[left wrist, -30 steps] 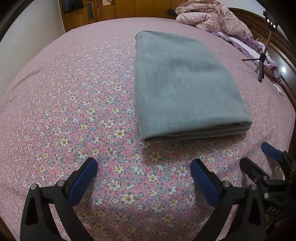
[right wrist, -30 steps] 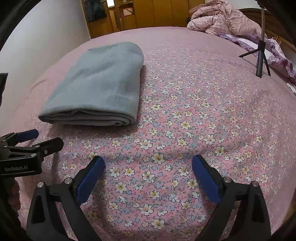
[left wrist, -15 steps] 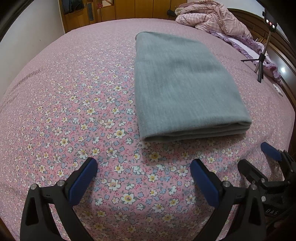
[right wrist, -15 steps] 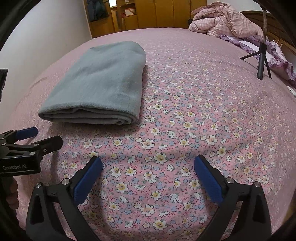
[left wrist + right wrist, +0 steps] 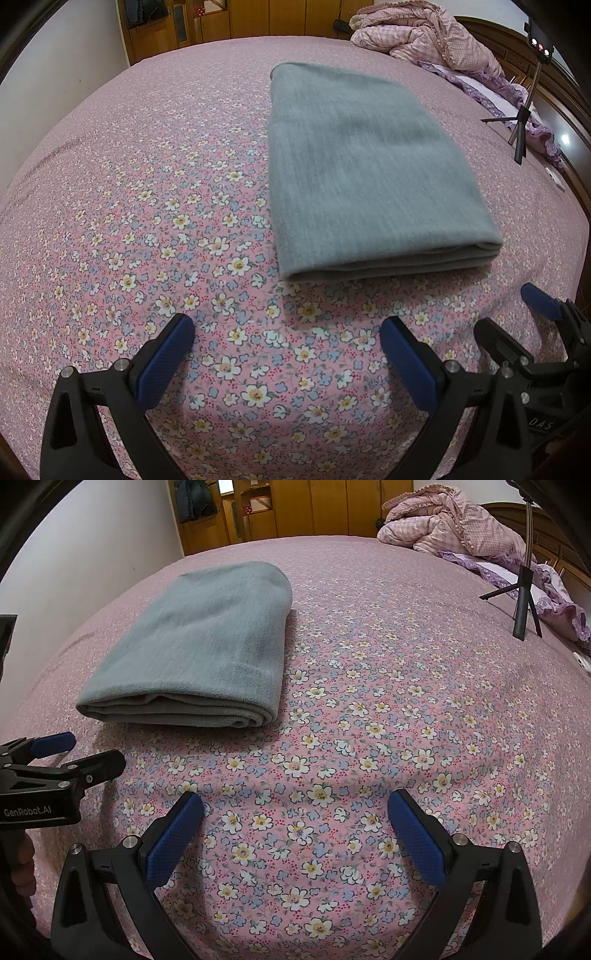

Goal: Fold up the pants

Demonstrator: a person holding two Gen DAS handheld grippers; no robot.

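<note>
Already folded into a thick rectangle, the grey pants [image 5: 365,177] lie flat on the floral bedsheet [image 5: 147,206]. Both the left gripper [image 5: 286,343] and the right gripper [image 5: 295,816] hover near the pants' closest edge, jaws spread wide, holding nothing.

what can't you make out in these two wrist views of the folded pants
- Folded grey fleece pants: waistband, leg ends and under layers are hidden inside the fold, in both views.
- Small white object on the pink floral bedsheet: cut by the right wrist view's edge, too small to identify.
- Black tripod: its top runs out of frame.
</note>
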